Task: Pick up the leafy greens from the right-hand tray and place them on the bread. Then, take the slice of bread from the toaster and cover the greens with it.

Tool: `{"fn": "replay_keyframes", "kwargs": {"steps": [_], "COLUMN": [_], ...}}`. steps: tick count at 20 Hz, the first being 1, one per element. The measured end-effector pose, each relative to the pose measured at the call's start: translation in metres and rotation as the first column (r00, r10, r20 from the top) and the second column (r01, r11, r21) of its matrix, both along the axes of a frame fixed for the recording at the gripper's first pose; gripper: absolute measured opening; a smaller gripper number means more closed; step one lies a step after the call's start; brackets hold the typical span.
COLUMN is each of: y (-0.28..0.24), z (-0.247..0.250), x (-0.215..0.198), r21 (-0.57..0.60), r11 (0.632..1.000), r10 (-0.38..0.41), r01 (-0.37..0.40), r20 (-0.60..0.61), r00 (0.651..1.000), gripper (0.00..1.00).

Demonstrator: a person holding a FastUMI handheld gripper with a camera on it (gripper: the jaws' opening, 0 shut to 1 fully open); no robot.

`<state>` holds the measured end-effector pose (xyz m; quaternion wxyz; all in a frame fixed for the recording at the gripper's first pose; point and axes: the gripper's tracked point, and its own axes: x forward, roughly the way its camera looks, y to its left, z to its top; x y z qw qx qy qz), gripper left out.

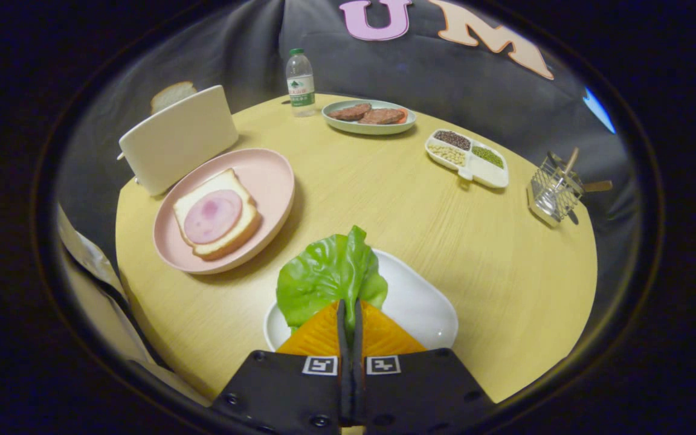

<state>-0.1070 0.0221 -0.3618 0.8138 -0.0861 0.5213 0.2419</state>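
Observation:
My gripper [350,307] is shut on a green lettuce leaf [328,279], both fingers pinching its near edge so the leaf stands up just ahead of the tips. Under it lies the white tray [420,302]. Beyond and to the left sits a pink plate [263,172] holding a slice of bread [230,234] topped with a round of ham [212,215]. Behind that plate stands a cream toaster [179,140] with a second bread slice [171,93] poking out of its top.
Everything rests on a round wooden table [384,199]. At the far side stand a water bottle [300,83], a green plate of meat patties [367,116], a white divided dish of beans [467,158] and a wire basket [554,190] with sticks at the right edge.

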Motion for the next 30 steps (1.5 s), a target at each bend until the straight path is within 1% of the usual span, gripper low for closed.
{"fn": "replay_keyframes", "kwargs": {"steps": [3,6,16,23,30], "y": [0.004,0.01,0.039,0.092,0.151], "z": [0.012,0.027,0.077,0.098,0.098], "x": [0.0,0.003,0.019,0.028,0.034], "r21": [0.013,0.012,0.023,0.049,0.092], "r11": [1.0,1.0,1.0,0.997,0.988], "r10": [0.0,0.011,-0.004,0.054,0.114], "r01": [0.0,-0.011,0.001,-0.062,-0.127], "r20": [0.0,0.032,0.119,0.153,0.14], "r00": [1.0,0.999,0.993,0.987,0.984], "gripper": [0.04,0.04,0.03,0.03,0.03]}}
